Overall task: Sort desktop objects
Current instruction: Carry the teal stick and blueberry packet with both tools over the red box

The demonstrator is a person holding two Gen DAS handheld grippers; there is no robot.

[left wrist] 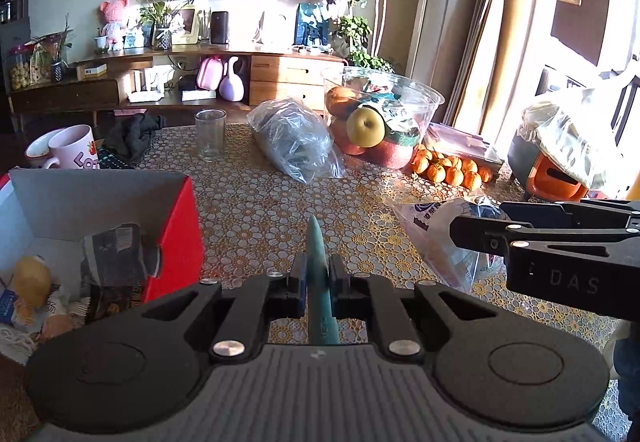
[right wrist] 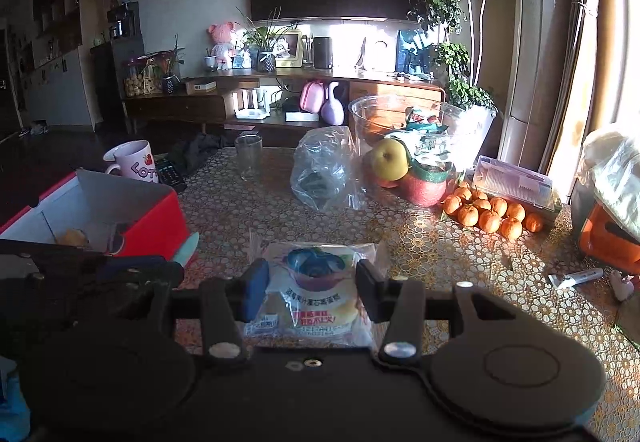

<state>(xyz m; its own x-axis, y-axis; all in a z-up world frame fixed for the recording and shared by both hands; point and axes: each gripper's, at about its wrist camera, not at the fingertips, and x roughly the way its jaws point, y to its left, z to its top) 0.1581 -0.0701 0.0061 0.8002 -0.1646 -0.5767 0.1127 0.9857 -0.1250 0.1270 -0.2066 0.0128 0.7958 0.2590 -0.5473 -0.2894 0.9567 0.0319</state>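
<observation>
My left gripper (left wrist: 319, 282) is shut on a slim teal stick-like object (left wrist: 319, 262) that points forward over the patterned table, just right of the red box (left wrist: 176, 226). In the right wrist view the teal tip (right wrist: 188, 248) shows beside the red box (right wrist: 156, 224). My right gripper (right wrist: 314, 288) is shut on a clear-wrapped pastry packet (right wrist: 316, 294) with a blue picture, held above the table. The right gripper (left wrist: 540, 238) also appears at the right of the left wrist view, with the packet (left wrist: 440, 238) hanging from it.
The red box holds snack packets (left wrist: 112, 258) and a yellow item (left wrist: 32, 278). Farther back stand a mug (left wrist: 76, 150), a glass (left wrist: 210, 134), a plastic bag (left wrist: 294, 138), a clear fruit bowl (left wrist: 380, 122), tangerines (left wrist: 452, 170) and a covered orange appliance (left wrist: 560, 162). A small tube (right wrist: 576, 278) lies at right.
</observation>
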